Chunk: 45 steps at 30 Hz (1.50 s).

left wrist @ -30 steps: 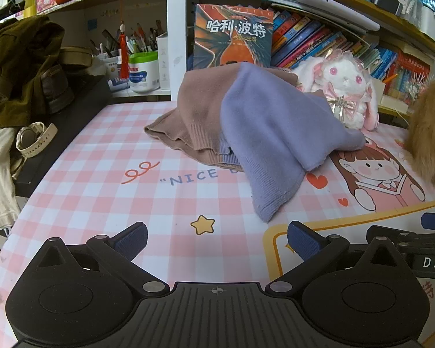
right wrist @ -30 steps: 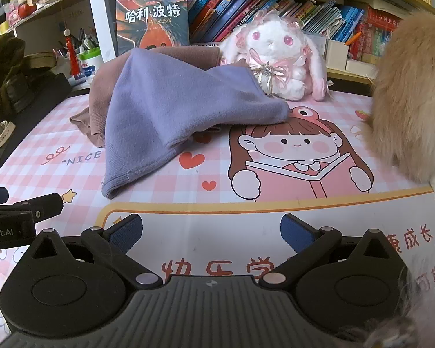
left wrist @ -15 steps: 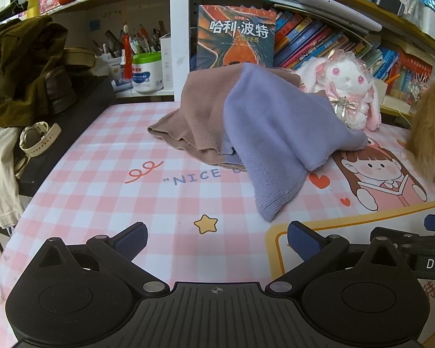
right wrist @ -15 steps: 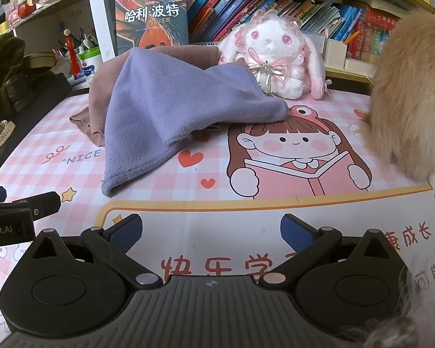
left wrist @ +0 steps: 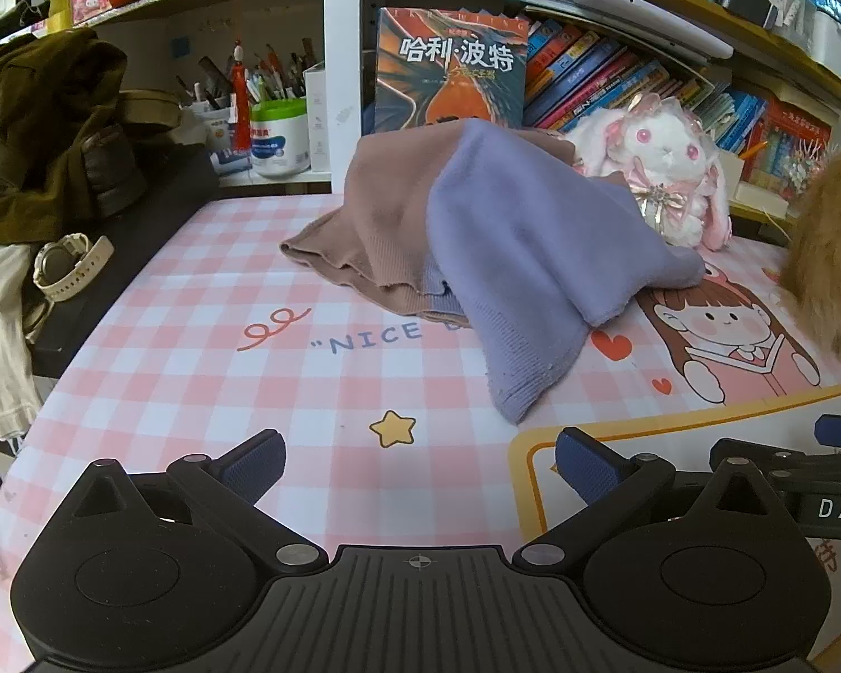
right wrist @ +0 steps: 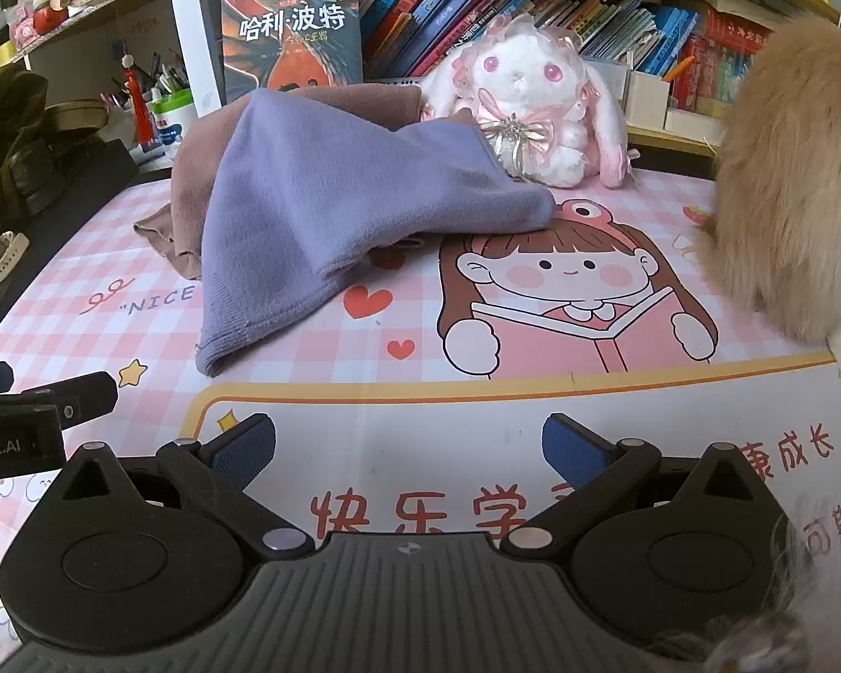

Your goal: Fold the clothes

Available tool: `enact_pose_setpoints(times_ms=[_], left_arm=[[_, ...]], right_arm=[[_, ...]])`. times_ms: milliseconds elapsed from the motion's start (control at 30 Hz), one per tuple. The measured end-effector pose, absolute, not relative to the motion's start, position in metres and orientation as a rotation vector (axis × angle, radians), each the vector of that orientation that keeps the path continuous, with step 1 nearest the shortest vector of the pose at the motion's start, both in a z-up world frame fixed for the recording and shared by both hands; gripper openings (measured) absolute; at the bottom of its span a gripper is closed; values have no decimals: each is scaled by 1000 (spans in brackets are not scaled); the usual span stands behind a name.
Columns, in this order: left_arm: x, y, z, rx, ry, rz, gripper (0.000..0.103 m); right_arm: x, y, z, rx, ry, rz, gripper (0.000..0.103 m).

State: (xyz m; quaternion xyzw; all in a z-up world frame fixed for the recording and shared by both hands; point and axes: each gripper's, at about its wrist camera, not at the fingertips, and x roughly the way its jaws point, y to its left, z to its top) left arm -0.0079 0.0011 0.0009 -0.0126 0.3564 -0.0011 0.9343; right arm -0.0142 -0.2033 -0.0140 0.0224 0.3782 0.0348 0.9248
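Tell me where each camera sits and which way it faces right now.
Left wrist: on the left gripper, low over the pink checked table mat, facing the shelves; open fingers show, the right gripper at its right edge.
Right wrist: on the right gripper, facing likewise; open fingers show, the left gripper at its left edge.
Shared: lilac knit garment draped over brown knit garment, white plush rabbit.

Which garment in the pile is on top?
The purple knit garment: it drapes over the brown garment, and its hem reaches nearest both open claws.
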Motion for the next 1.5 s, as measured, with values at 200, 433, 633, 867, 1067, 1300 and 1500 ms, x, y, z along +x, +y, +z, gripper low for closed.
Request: enact_pose_setpoints(times_ms=[200,433,633,867,1067,1300,1500], left_arm=[[-7,2,1,-25,727,-4,103],[-7,2,1,-24,726,-5,103],[-7,1,1,-19,727,-9,103],[-7,2,1,-21,727,-12,103],[-6,3,1,-27,721,-18,103],[-7,1,2,-24,714,-27,103],[-8,-1,2,-14,715,-25,103]], right_arm=[[-14,-203,-14,46,778,70,103],[-14,-203,-14,46,779,70,103],[-13,-203,-14,47,780,68,103],[-14,-203,-14,46,781,65,103],[-13,-203,-14,45,783,64,103],[-12,-202,-14,41,782,64,103],[-13,-202,-15,42,786,65,103]])
